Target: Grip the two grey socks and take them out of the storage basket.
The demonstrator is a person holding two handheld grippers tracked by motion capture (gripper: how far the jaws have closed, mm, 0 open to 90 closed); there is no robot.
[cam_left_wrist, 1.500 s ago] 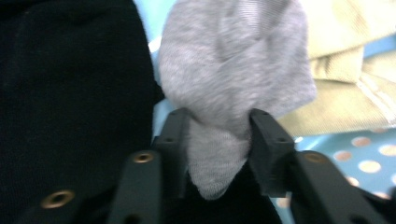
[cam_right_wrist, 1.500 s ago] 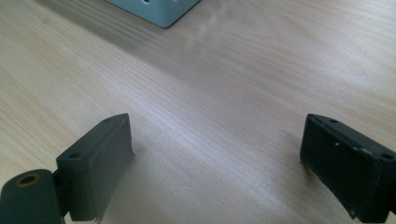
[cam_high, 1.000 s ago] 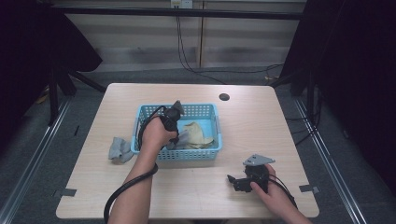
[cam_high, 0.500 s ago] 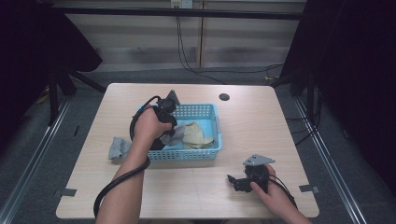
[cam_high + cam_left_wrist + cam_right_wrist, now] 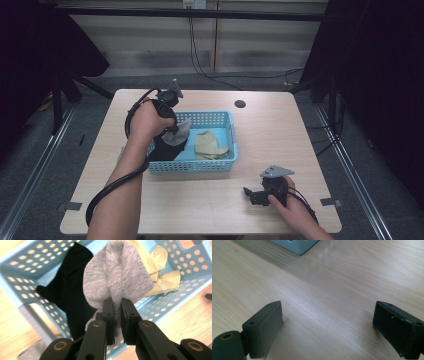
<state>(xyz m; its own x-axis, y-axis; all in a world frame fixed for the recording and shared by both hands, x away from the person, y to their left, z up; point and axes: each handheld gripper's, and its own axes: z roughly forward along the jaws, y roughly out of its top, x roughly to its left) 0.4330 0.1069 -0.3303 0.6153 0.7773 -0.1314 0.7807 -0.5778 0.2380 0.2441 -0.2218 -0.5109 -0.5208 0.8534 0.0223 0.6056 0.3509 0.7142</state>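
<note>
A light blue perforated basket stands mid-table with a black sock at its left end and a beige sock in the middle. My left gripper hovers above the basket's left part, pointing down. In the left gripper view its jaws are shut on a grey sock, which hangs bunched over the black sock and the beige sock. My right gripper rests on the table at the front right, its jaws open with bare wood between them.
Another grey sock lies on the table just outside the basket's left wall. A small dark hole sits near the table's far edge. The basket's corner lies ahead of the right gripper.
My left hand has risen and drifted toward the basket's left end, lifting the grey sock up off the pile. The right hand has stayed put.
</note>
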